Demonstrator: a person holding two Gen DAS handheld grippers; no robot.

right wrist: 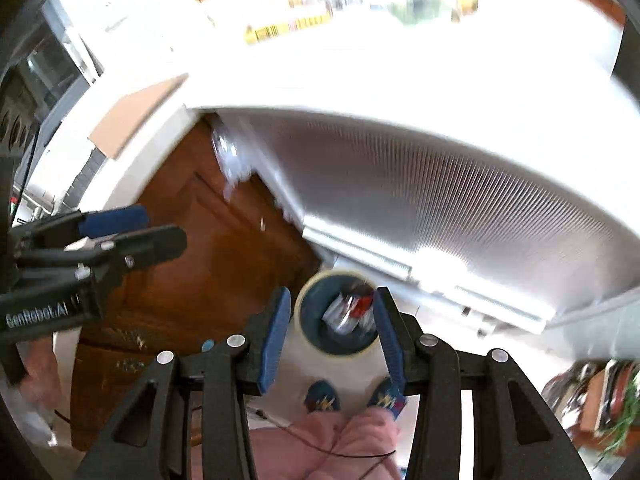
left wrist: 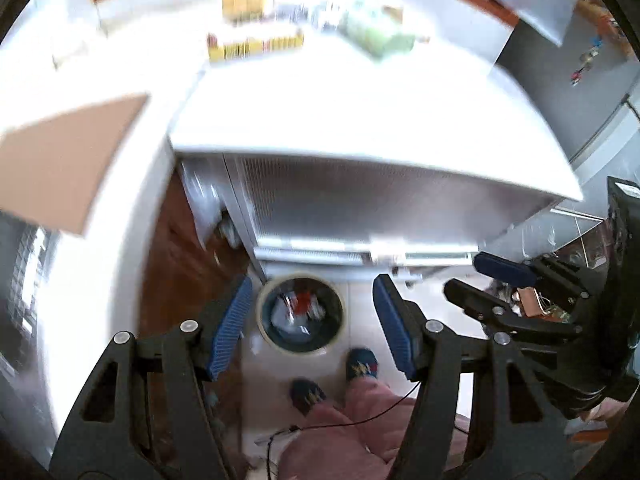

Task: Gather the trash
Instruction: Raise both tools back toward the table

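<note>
Seen from high above, a round cream-rimmed bin (left wrist: 262,308) stands on the floor with crumpled wrappers (left wrist: 300,312) inside. My left gripper (left wrist: 312,320) is open and holds nothing; the bin shows through its gap far below. My right gripper (right wrist: 332,332) is also open and empty over the same bin (right wrist: 320,278). Each gripper shows in the other's view: the right gripper (left wrist: 468,276) at the right, the left gripper (right wrist: 164,226) at the left. On the white table (left wrist: 360,120) lie blurred yellow packets (left wrist: 256,46) and a green packet (left wrist: 376,32).
The person's blue slippers (left wrist: 360,364) and pink trouser legs (left wrist: 352,420) stand just before the bin. A brown wooden cabinet (right wrist: 208,248) is to the left. A cardboard sheet (left wrist: 60,160) lies on the white counter at left. Clutter (right wrist: 600,392) sits at lower right.
</note>
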